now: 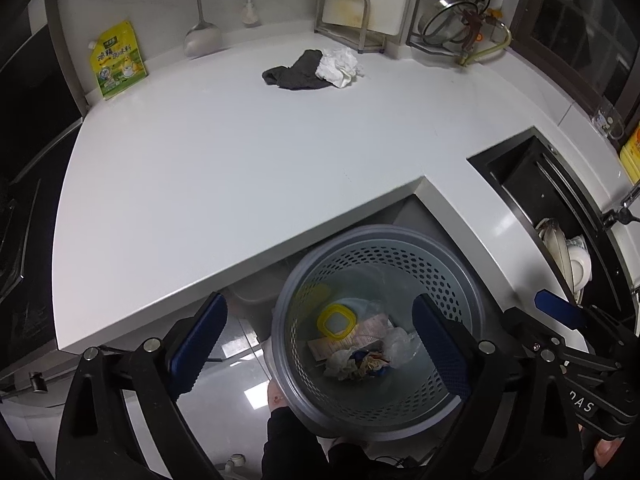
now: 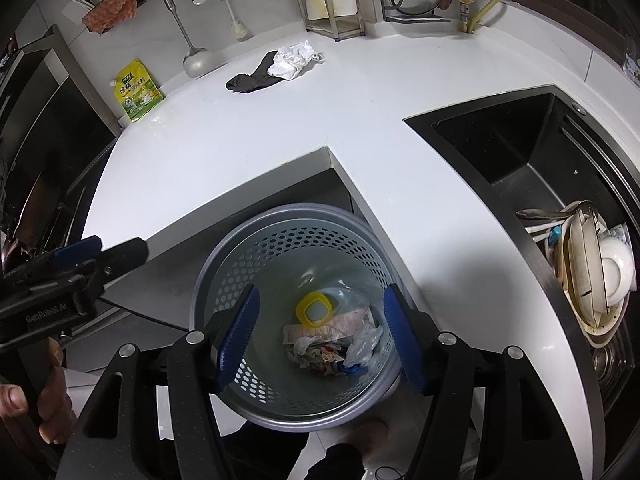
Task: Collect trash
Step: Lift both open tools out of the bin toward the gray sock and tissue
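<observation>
A grey perforated trash bin (image 1: 452,280) (image 2: 224,256) stands on the floor below the counter's inner corner. It holds a yellow-rimmed lid (image 1: 335,319) (image 2: 314,309), crumpled paper and plastic wrappers (image 1: 360,360) (image 2: 332,344). My left gripper (image 1: 320,340) is open and empty above the bin. My right gripper (image 2: 320,336) is open and empty, also over the bin. The right gripper shows at the right of the left wrist view (image 1: 560,312). A crumpled white tissue (image 1: 339,66) (image 2: 292,60) lies on a dark cloth (image 1: 294,74) (image 2: 250,78) at the counter's back.
White L-shaped counter (image 1: 240,168) (image 2: 360,120). A yellow-green pouch (image 1: 118,62) (image 2: 138,92) leans at the back left. A black sink (image 2: 512,148) at the right holds dishes (image 2: 592,268). A ladle (image 1: 202,36), brush and metal racks (image 1: 344,16) stand along the back wall.
</observation>
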Motion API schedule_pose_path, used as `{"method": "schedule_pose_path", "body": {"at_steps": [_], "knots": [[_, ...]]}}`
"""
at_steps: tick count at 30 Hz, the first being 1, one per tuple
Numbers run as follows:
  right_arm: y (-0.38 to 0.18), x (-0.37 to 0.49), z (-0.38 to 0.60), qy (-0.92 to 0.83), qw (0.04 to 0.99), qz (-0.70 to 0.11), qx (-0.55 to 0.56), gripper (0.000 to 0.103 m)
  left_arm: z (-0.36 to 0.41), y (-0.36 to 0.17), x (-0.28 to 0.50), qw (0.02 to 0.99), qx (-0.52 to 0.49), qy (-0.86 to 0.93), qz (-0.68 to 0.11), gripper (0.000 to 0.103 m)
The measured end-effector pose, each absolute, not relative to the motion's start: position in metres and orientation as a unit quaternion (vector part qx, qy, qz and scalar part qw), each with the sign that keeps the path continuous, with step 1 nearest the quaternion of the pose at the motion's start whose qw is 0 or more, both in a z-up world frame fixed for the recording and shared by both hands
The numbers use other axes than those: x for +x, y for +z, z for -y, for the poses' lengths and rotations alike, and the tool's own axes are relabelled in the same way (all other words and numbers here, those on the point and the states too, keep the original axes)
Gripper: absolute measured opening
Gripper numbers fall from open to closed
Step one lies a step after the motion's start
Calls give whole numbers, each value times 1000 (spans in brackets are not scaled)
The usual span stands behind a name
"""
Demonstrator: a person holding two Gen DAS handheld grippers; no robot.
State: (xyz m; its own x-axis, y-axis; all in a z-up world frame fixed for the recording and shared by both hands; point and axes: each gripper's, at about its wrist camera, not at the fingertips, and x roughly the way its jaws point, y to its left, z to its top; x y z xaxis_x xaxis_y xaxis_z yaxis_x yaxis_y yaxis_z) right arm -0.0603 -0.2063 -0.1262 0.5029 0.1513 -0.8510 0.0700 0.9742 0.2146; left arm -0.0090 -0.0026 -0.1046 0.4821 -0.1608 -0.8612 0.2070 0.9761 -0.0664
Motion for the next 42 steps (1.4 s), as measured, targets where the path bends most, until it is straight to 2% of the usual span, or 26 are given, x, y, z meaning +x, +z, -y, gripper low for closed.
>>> {"method": "schedule_pose_path", "body": {"at_steps": [10,16,19,27,42], "knots": [[-118,-46,210,7,868,-484,110,72,-12,-94,8,871,35,-86,-483,93],[-107,-29,207,3,875,-475,94,72,-30,-78,27,884,33,-73,-461,96],[-102,-16,207,7,875,-476,90,78,-37,-71,42,889,36,-65,-452,96],[-97,30,209,-14,864,-496,88,78,-51,-53,82,901,33,-57,-429,96],[-87,116,211,-29,874,-478,90,78,-50,-44,156,907,45,-76,-411,97]]}}
